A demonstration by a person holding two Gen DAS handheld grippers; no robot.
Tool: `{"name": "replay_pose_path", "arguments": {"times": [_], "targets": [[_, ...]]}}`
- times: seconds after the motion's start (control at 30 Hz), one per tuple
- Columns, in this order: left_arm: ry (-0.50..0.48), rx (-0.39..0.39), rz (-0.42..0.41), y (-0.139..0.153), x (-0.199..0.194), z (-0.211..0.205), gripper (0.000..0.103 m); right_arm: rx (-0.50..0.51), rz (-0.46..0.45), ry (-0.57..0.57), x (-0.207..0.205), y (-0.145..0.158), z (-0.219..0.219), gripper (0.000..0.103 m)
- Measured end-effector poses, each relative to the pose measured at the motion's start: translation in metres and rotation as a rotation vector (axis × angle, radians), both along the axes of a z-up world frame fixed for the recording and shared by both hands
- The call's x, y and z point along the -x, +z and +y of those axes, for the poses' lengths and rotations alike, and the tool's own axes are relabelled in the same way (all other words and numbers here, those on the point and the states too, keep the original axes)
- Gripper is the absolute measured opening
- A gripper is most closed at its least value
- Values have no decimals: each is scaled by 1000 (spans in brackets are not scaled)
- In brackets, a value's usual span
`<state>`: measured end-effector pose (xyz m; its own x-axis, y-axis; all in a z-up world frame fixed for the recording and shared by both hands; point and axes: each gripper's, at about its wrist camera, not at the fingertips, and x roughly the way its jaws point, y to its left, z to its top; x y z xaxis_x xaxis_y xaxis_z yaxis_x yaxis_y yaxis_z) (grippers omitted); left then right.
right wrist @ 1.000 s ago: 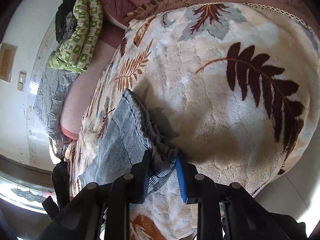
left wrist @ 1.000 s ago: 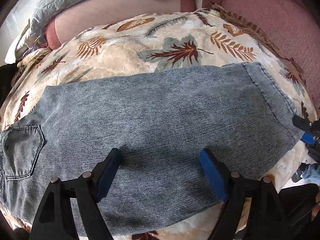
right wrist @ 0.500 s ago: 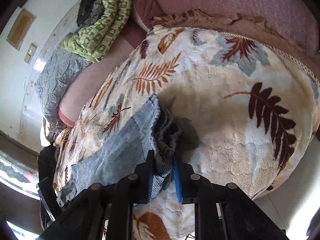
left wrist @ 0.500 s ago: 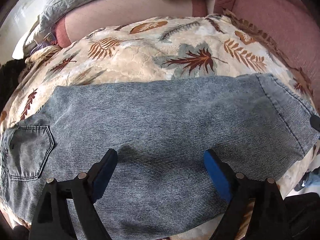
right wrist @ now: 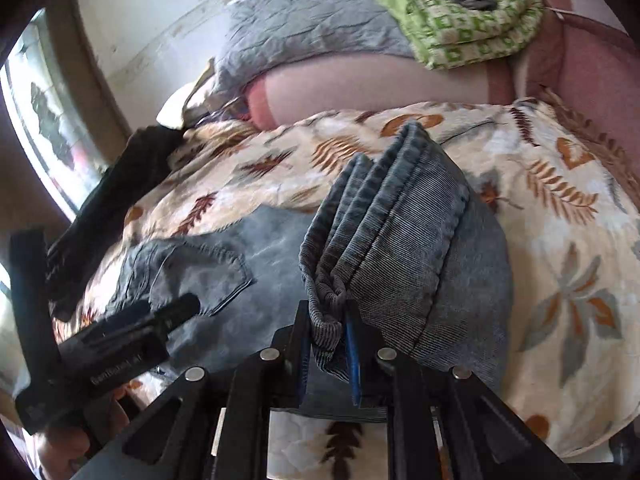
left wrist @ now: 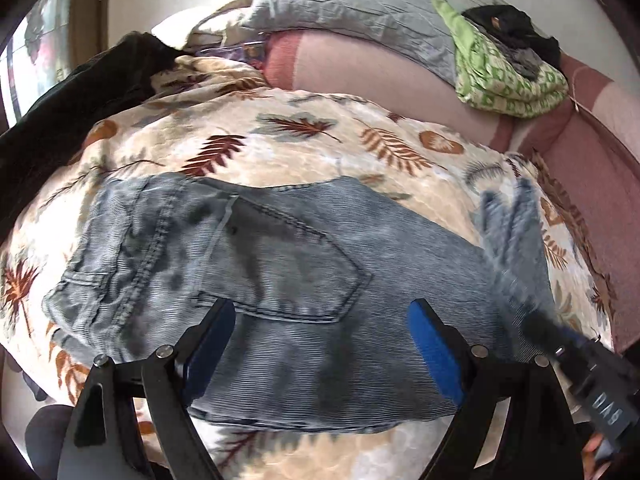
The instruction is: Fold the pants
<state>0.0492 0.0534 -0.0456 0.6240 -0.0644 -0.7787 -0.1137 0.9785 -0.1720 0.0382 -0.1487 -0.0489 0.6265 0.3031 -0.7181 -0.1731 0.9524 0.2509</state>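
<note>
Grey-blue denim pants (left wrist: 280, 264) lie on a leaf-print blanket (left wrist: 304, 148), waist and back pocket to the left. My left gripper (left wrist: 320, 344) is open and empty, just above the pants below the pocket. My right gripper (right wrist: 328, 344) is shut on the bunched leg hems (right wrist: 384, 216) and holds them lifted over the seat of the pants, so the legs fold back over the upper part. The right gripper also shows blurred at the right edge of the left wrist view (left wrist: 560, 344), and the left gripper shows at the lower left of the right wrist view (right wrist: 120, 340).
The blanket covers a pink sofa (left wrist: 592, 168). A green patterned quilt (left wrist: 508, 76) and grey bedding (left wrist: 352, 12) lie on the backrest. A black garment (left wrist: 80, 92) lies at the blanket's left end. A window (right wrist: 44, 120) is on the left.
My right gripper has carried the leg hems up and left over the pants toward the waist. My left gripper has moved left from the legs to the pocket area, still open.
</note>
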Motion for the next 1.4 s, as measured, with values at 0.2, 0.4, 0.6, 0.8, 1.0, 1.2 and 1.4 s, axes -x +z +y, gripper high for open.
{"name": "replay_pose_path", "arguments": {"times": [0.2,0.4,0.6,0.8,1.0,1.2,1.4], "targets": [[51,10,23,-8,6,34,89,51,75,92,6,-53,47,17],[9,25,-2,7,-1,16,89,-240,163,143,4,-48,14,47],[-114,11,-35,23,-10,-37,89,-520,129,33,21,-23,-69,50],[-214,-25,59,-11,-20,-89,89,-801,202,-60,-18,-44,-136,51],[-251,-171,163,-53,-14,-109,90,-821,472,-94,-51,-116,-131,43],[-258,-160,168,-54,-13,-107,90,-780,361,-54,-99,-72,-132,60],[-259,-145,161,-54,-15,-105,90,-696,465,-115,-150,-108,-120,56]]}}
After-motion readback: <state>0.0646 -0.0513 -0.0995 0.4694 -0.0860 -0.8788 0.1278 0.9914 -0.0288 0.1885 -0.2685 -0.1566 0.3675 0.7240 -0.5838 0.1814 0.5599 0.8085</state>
